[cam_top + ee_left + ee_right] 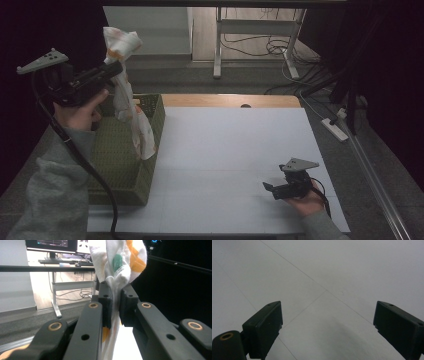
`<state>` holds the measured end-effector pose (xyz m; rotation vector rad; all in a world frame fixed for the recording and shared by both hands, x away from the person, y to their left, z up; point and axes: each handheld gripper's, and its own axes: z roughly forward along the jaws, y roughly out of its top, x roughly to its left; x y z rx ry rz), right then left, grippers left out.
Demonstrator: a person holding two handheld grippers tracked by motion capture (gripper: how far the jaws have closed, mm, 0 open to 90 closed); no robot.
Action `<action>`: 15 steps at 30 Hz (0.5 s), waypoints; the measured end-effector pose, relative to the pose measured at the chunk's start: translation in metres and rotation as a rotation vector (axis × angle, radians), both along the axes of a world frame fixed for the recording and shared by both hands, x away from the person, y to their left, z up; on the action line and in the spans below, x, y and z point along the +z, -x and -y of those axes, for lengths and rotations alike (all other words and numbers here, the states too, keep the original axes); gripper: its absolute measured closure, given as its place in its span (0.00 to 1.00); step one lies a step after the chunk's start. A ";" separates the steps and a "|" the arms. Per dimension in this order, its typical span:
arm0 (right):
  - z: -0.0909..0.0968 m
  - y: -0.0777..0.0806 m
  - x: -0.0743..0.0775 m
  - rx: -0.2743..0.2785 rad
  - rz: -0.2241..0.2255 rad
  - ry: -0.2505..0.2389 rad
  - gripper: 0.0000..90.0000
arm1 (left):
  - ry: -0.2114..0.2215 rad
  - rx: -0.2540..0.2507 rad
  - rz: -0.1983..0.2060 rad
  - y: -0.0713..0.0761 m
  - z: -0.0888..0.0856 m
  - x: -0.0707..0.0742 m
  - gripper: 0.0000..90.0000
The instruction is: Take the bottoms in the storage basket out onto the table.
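Cloth (131, 107): white, with orange and green print. Held aloft over the table's (230, 165) left edge, above the green basket (150, 150); its lower end hangs against the basket's right wall.

Left gripper (116, 69): jaws clamped on the cloth near its upper end, a bunched tuft standing above the pads (106, 301), the rest trailing below.

Right gripper (270, 189): jaws wide apart, nothing between them, resting low at the table's near right corner.

Handling, judged: light, limp and soft, not fragile. It will drape, swing and fold on itself rather than keep a shape. Best held at a gathered bunch or a corner; a second hold on the hanging lower end would allow spreading it flat.
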<state>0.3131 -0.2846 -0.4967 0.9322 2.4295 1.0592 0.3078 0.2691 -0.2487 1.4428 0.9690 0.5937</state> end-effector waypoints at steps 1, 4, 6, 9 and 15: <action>0.000 0.000 0.000 0.000 0.000 -0.001 0.10 | 0.000 -0.006 0.002 0.000 0.002 0.000 0.90; 0.000 0.000 0.000 0.001 0.001 0.000 0.10 | 0.001 -0.024 0.007 -0.001 0.010 0.001 0.90; 0.000 0.000 0.000 0.001 0.001 -0.001 0.10 | 0.000 -0.036 0.008 -0.002 0.014 0.001 0.90; 0.000 0.000 0.000 0.000 0.001 -0.003 0.10 | -0.002 -0.049 0.008 -0.003 0.021 0.002 0.90; 0.000 0.000 0.000 0.000 0.002 -0.003 0.10 | 0.004 -0.073 0.017 -0.005 0.032 0.007 0.90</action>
